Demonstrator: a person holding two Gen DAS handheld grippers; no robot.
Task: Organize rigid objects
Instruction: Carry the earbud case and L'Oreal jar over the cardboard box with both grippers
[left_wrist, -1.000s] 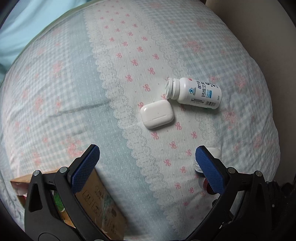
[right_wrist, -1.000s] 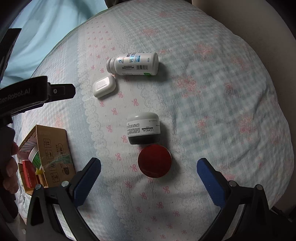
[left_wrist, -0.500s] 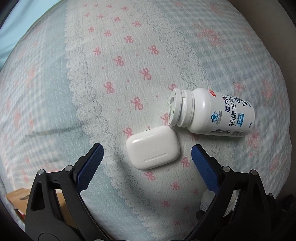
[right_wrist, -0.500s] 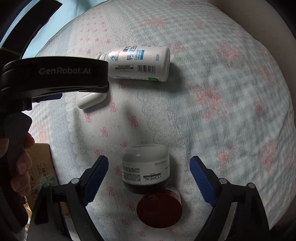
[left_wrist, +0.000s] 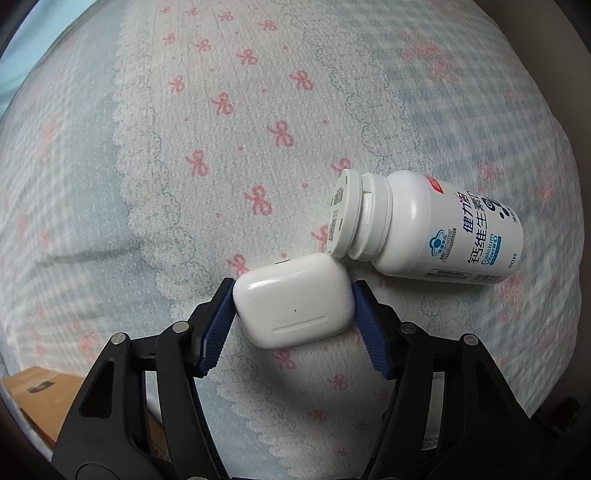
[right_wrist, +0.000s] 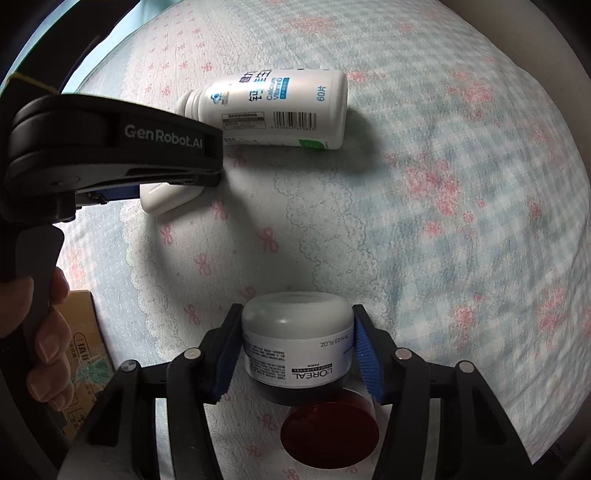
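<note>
My left gripper (left_wrist: 293, 301) is shut on a white earbud case (left_wrist: 293, 301) that lies on the bed; its blue pads (left_wrist: 218, 321) press both sides. A white calcium bottle (left_wrist: 424, 229) lies on its side just beyond, its cap touching the case. My right gripper (right_wrist: 295, 347) is shut on a grey-lidded L'Oreal cream jar (right_wrist: 295, 343), upside down by its label. A dark red round lid (right_wrist: 330, 432) lies under and behind the jar. In the right wrist view the left gripper's body (right_wrist: 110, 144) covers most of the earbud case (right_wrist: 162, 199), with the bottle (right_wrist: 277, 110) behind.
The bed cover (left_wrist: 221, 147) is pale blue gingham with a white lace band and pink bows. A brown cardboard box (right_wrist: 85, 350) stands at the left edge, its corner also in the left wrist view (left_wrist: 33, 395). A hand (right_wrist: 40, 332) holds the left gripper's handle.
Both grippers moved forward and closed. The left one closed on the earbud case, the right one on the cream jar.
</note>
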